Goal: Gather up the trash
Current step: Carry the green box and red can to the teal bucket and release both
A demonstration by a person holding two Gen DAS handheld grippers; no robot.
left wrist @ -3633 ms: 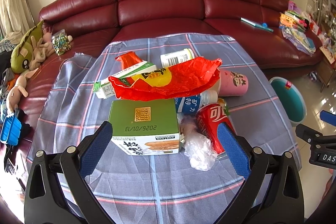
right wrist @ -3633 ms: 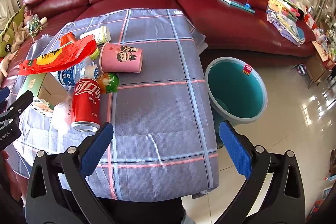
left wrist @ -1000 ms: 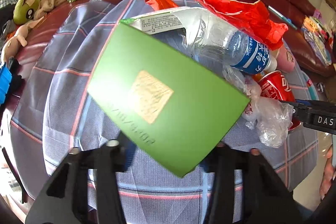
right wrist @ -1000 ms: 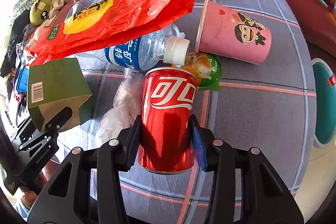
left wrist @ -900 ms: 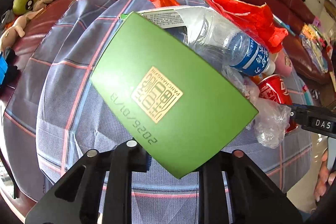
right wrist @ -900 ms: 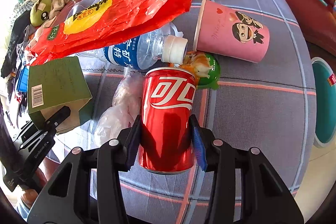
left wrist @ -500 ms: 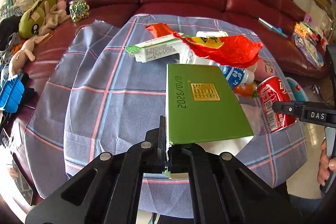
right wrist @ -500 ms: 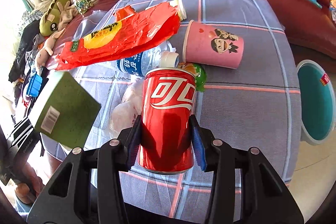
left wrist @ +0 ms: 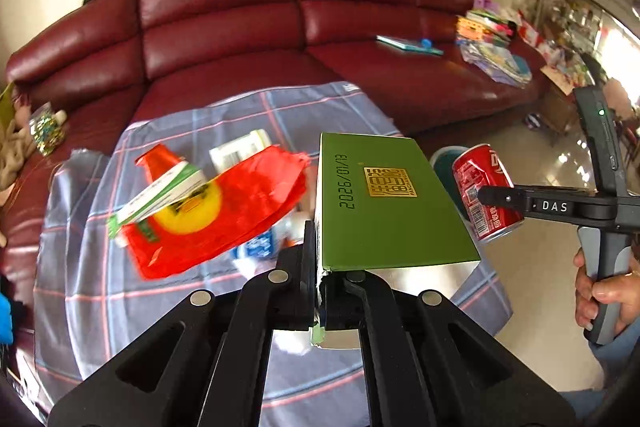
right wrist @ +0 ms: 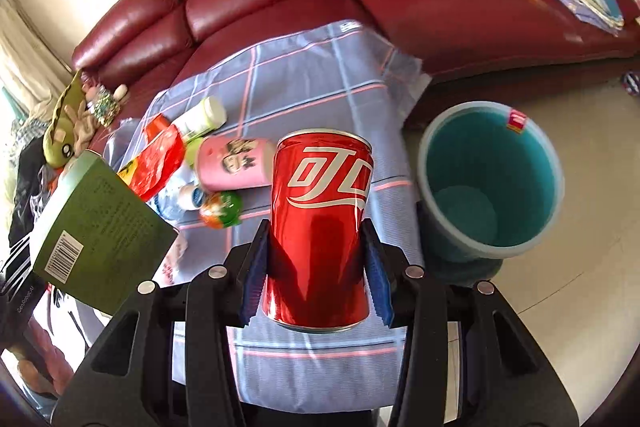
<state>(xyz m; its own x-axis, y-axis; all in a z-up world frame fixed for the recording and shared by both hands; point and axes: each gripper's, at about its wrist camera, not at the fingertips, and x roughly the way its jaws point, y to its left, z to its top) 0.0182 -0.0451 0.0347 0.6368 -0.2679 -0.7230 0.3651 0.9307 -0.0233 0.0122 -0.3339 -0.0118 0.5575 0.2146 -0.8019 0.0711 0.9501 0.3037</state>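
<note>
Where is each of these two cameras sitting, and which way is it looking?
Left wrist view: sits on the left gripper, looking along its fingers, which pinch the green box, toward the table and red sofa; the person's hand shows.
Right wrist view: sits on the right gripper, looking past the red can it clamps toward the teal bin.
Shared: box, can, red wrapper, checked cloth, sofa.
</note>
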